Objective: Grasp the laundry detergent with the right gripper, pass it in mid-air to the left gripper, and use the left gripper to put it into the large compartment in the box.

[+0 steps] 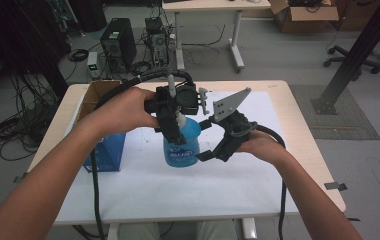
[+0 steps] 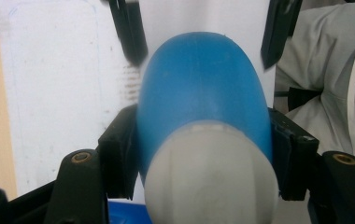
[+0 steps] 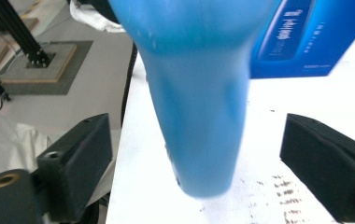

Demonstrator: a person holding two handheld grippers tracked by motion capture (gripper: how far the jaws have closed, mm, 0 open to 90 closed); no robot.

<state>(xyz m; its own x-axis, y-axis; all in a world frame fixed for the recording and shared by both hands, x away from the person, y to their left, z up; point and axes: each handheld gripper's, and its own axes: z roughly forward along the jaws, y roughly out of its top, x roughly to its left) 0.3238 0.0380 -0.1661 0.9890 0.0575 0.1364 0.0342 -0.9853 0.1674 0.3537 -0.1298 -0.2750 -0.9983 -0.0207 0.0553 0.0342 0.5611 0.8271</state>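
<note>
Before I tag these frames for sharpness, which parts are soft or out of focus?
Left gripper view: the blue bottle and its white cap sit so close that their edges blur. Right gripper view: the bottle's body is smeared, while the right gripper pads look crisper. High view: evenly lit, no strong glare, and the left gripper is fairly sharp.
</note>
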